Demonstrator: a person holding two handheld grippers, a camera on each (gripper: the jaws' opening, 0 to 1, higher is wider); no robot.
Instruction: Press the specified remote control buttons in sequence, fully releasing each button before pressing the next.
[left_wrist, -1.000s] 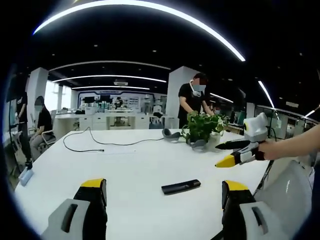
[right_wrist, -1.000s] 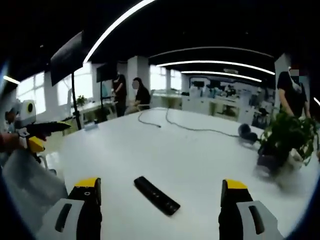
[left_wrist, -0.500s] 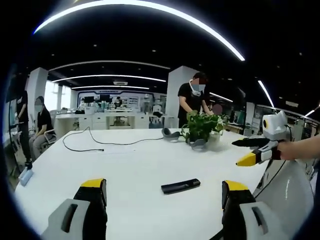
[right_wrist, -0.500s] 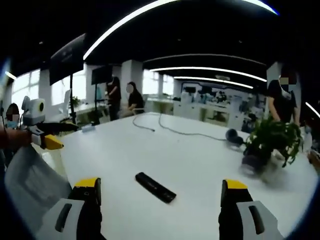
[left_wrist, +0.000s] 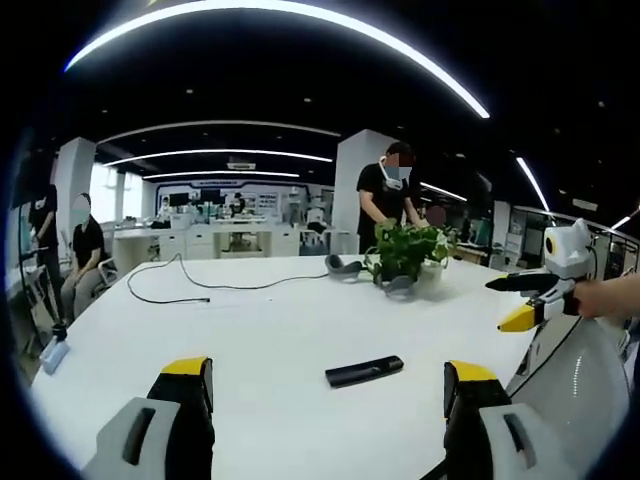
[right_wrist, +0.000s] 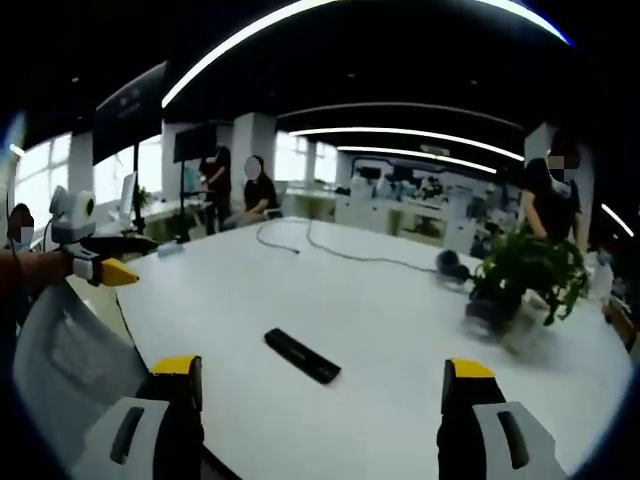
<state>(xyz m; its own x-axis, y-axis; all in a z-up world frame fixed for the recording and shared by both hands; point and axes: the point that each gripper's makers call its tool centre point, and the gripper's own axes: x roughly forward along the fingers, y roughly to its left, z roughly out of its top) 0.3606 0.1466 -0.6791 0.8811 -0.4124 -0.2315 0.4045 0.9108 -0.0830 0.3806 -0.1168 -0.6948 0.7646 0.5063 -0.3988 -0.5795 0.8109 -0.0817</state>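
On the white table (left_wrist: 250, 330) lies a black remote (left_wrist: 364, 371); both grippers hover well apart from it, jaws spread wide and empty; approaching with parted jaws risks nudging it or hitting neighbouring buttons.

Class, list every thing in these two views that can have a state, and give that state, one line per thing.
remote control: lying flat on the white table, untouched.
left gripper: open, held above the table, short of the remote.
right gripper: open, off the table, holding nothing.
potted plant: upright on the table.
black cable: lying loose across the table.
headphones: resting on the table beside the plant.
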